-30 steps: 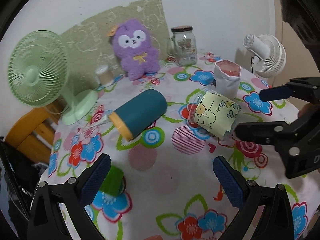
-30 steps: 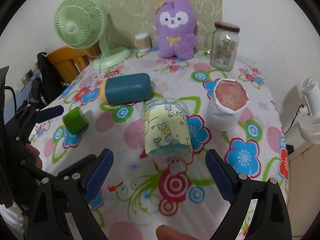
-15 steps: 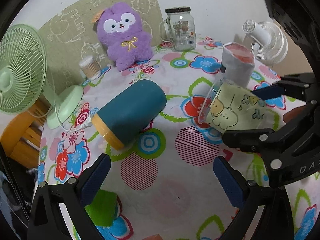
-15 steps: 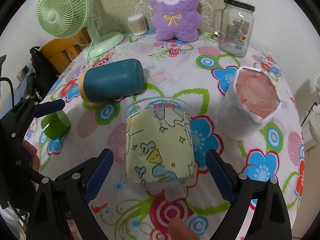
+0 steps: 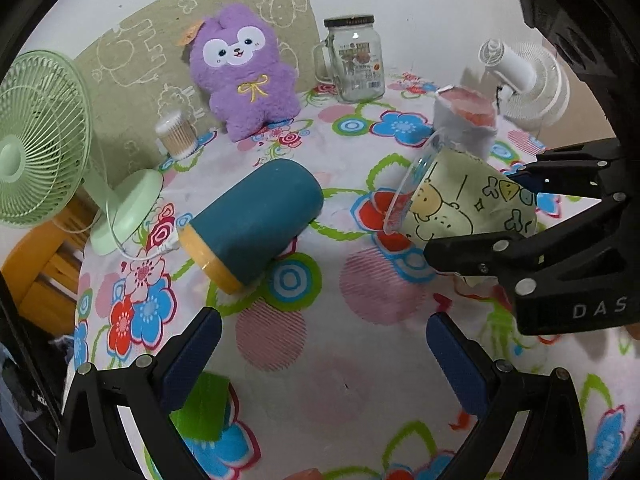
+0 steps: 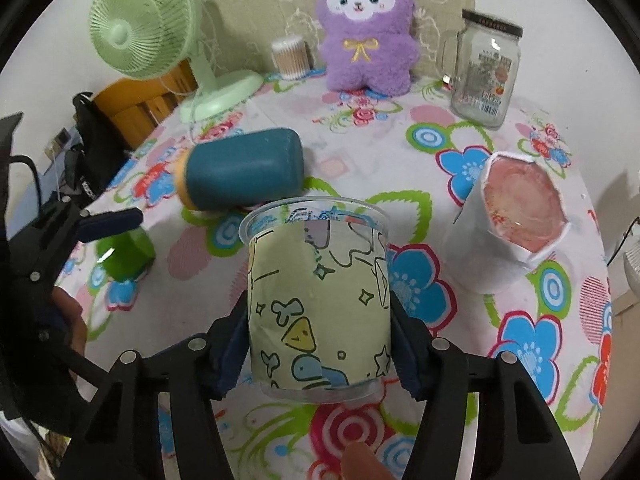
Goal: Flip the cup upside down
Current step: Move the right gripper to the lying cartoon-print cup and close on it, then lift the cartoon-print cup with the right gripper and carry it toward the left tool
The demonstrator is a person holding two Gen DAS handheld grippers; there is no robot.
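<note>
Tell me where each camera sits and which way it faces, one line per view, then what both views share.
Left wrist: sits on the open left gripper, low over the floral table, facing the wall; its own blue-padded fingers show, with the right gripper entering from the right.
Right wrist: sits on the right gripper, facing the same wall; its fingers clamp the cartoon cup, and the left gripper shows at left.
Shared: cup, teal bottle, purple plush, glass jar, green fan.
</note>
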